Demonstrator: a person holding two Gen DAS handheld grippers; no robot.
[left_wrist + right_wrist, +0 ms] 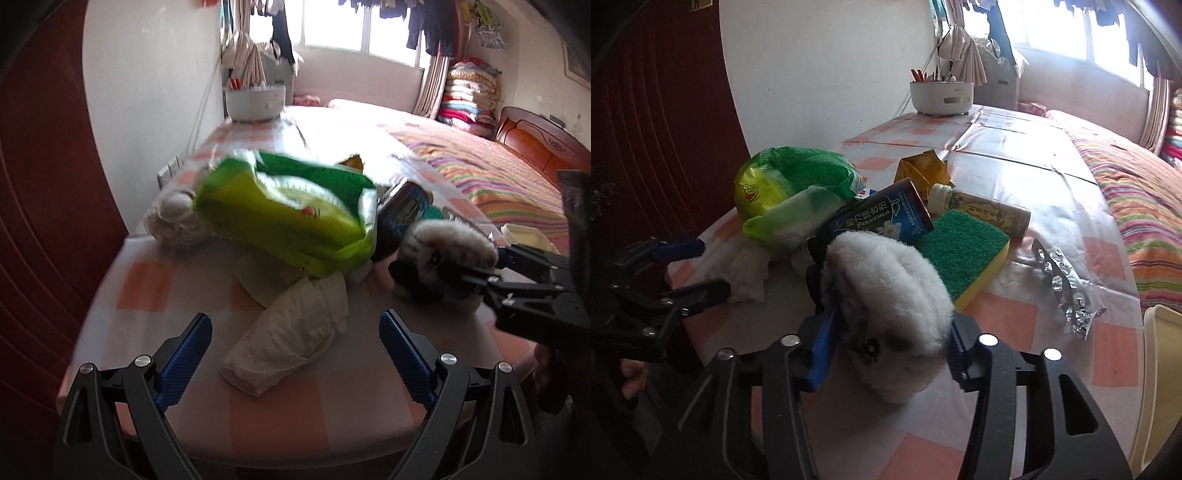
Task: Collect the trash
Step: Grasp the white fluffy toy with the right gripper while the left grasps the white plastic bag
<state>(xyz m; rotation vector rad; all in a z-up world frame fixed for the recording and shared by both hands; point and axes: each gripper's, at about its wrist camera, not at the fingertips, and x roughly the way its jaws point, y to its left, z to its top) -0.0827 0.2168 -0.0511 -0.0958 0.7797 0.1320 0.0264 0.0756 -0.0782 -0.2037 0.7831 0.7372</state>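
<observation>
My right gripper is shut on a white fluffy plush toy; it also shows in the left wrist view, held at the right by the right gripper. My left gripper is open over a crumpled white tissue on the checked table. Behind lie a green plastic bag, a dark drink carton, a green-yellow sponge, a small bottle, an empty foil pill blister and a yellow wrapper. The left gripper shows at left.
A white pot with utensils stands at the table's far end by the wall. A bed with a striped cover runs along the right. A pale yellow bin rim sits at the right edge. A dark red door is at left.
</observation>
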